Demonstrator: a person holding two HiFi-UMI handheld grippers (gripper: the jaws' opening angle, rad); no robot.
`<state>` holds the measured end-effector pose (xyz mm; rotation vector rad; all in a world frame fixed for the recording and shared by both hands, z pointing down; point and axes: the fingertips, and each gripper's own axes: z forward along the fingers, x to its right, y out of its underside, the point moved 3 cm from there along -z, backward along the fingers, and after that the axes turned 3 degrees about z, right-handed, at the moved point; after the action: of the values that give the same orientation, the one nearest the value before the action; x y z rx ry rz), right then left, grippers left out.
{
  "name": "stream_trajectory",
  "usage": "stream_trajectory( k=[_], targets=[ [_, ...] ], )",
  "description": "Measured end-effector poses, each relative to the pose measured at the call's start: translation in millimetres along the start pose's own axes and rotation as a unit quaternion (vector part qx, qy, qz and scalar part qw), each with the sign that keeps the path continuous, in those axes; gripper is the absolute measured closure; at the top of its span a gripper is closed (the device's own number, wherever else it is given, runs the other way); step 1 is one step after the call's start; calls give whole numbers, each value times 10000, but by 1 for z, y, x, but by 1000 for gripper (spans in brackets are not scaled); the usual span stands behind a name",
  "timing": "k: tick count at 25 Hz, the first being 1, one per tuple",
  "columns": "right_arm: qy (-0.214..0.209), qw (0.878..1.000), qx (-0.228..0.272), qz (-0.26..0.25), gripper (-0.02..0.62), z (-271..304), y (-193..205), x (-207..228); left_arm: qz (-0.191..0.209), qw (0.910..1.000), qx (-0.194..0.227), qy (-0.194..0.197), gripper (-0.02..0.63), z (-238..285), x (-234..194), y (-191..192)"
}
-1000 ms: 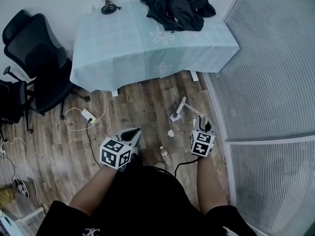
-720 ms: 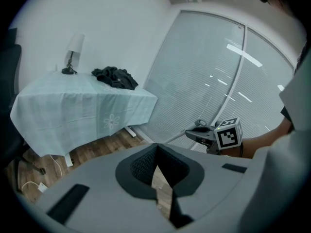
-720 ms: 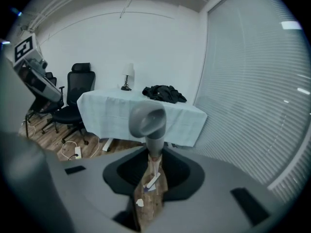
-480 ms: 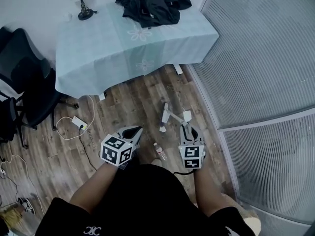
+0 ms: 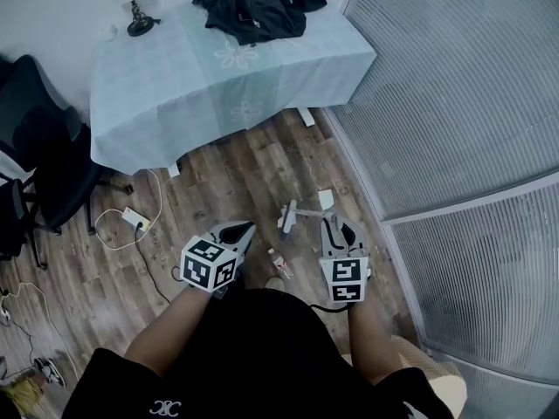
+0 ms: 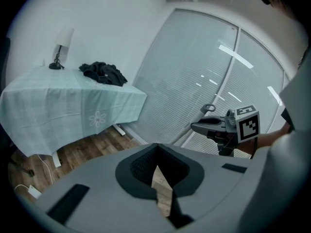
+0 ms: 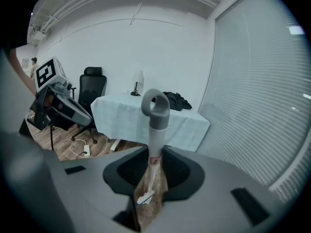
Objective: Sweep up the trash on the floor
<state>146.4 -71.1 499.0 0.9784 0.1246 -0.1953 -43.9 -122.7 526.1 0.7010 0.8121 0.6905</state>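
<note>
My right gripper [image 5: 332,224] is shut on the grey loop-ended handle [image 7: 155,111] of a white sweeping tool. The handle stands upright between the jaws, and the tool's white head [image 5: 287,216] rests on the wood floor just ahead. A small bottle-like piece of trash [image 5: 279,259] lies on the floor between my two grippers. My left gripper [image 5: 246,229] hovers to the left of it with its jaws together and nothing in them. The right gripper [image 6: 214,126] with the handle also shows in the left gripper view.
A table under a pale green cloth [image 5: 218,68] stands ahead, with a dark jacket [image 5: 253,3] and a lamp [image 5: 138,20] on it. Black office chairs [image 5: 44,155] stand at the left. A power strip with cable [image 5: 135,221] lies on the floor. A curved glass wall with blinds [image 5: 454,120] runs along the right.
The view has swung right, toward the glass wall. The tool's head and the trash now lie closer in front of the grippers. Both grippers keep their state.
</note>
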Motion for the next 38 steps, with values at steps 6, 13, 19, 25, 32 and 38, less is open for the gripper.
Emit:
stream_trajectory(
  k=[6, 13, 19, 25, 32, 38],
  targets=[
    [-479, 9985, -169, 224, 497, -10, -8, -4, 1, 10000, 57, -30, 611, -2, 4, 0],
    [-1007, 9946, -246, 76, 499, -26, -8, -5, -24, 9999, 96, -116, 611, -7, 6, 2],
    [-855, 9959, -74, 275, 499, -34, -11, 22, -26, 9997, 142, -192, 611, -9, 10, 4],
    [-737, 9971, 101, -135, 497, -40, -24, 59, 1, 9994, 170, -302, 610, -11, 16, 4],
    [-273, 9959, 191, -842, 495, -38, -25, 108, -58, 9979, 217, -614, 611, -17, 22, 8],
    [267, 9909, 273, -1287, 495, -15, 5, 154, -249, 9943, 154, -1025, 610, -29, 35, 30]
  ],
)
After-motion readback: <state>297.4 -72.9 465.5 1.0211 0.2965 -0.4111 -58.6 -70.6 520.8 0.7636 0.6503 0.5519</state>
